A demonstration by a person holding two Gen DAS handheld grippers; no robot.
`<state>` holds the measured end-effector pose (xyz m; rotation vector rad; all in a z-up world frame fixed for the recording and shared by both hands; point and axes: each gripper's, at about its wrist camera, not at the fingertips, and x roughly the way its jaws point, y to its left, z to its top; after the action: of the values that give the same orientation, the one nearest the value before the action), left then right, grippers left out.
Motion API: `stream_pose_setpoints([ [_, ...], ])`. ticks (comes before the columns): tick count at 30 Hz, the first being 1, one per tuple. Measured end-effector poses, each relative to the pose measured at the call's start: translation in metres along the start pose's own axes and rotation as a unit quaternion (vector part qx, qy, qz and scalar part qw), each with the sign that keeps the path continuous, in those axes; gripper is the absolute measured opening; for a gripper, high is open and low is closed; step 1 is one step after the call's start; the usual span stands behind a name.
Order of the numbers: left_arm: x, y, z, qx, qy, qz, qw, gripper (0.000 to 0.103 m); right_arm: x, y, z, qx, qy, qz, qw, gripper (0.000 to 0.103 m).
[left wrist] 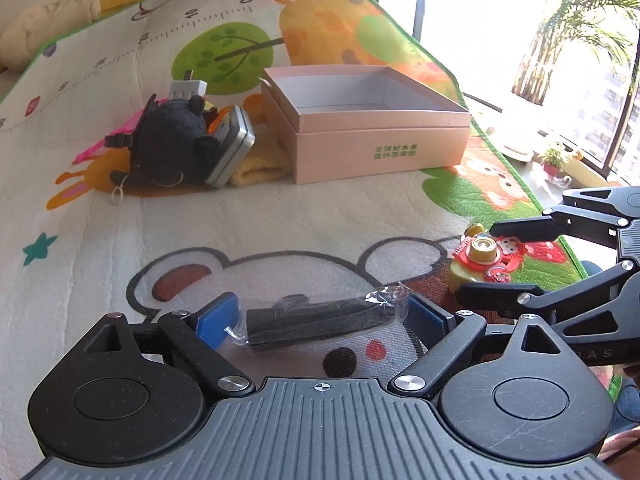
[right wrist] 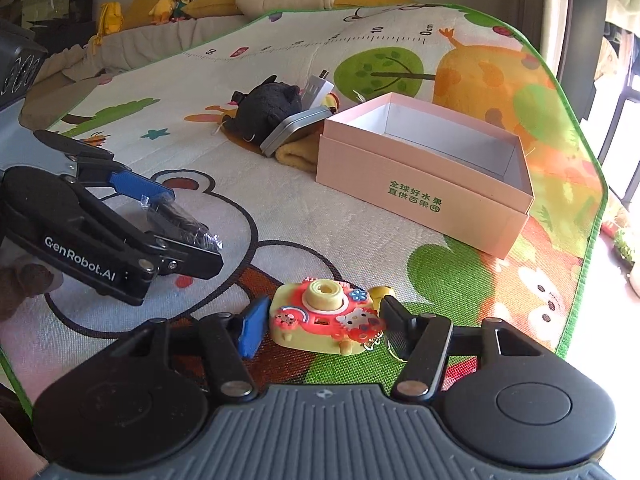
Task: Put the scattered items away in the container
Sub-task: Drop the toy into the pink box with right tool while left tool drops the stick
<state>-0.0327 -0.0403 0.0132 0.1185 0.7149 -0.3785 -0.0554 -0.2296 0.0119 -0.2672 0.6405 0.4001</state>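
A black item in clear plastic wrap (left wrist: 316, 322) lies lengthwise between the blue pads of my left gripper (left wrist: 320, 316), which touch its two ends; in the right wrist view the left gripper (right wrist: 176, 220) stands at the left, low over the mat. A yellow and red toy camera (right wrist: 320, 316) sits on the mat between the pads of my right gripper (right wrist: 324, 324), which press its sides; the right gripper (left wrist: 492, 262) also shows from the left wrist. The open pink box (left wrist: 380, 132) stands beyond both, with nothing visible inside.
Left of the box lies a pile: a black plush toy (left wrist: 172, 140), a grey tin (left wrist: 234, 148), a yellow cloth (left wrist: 260, 166) and a white block (left wrist: 186, 90). The play mat (right wrist: 440, 272) ends at a green edge on the right, by the window.
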Motion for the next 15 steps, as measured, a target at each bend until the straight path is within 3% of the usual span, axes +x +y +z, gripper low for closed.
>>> stream_pose_setpoints([
  [15,0.001,-0.016,-0.004,0.012,-0.004,0.037,0.9992,0.093,-0.053,-0.002,-0.005,0.002,-0.035,-0.031,0.999,0.060],
])
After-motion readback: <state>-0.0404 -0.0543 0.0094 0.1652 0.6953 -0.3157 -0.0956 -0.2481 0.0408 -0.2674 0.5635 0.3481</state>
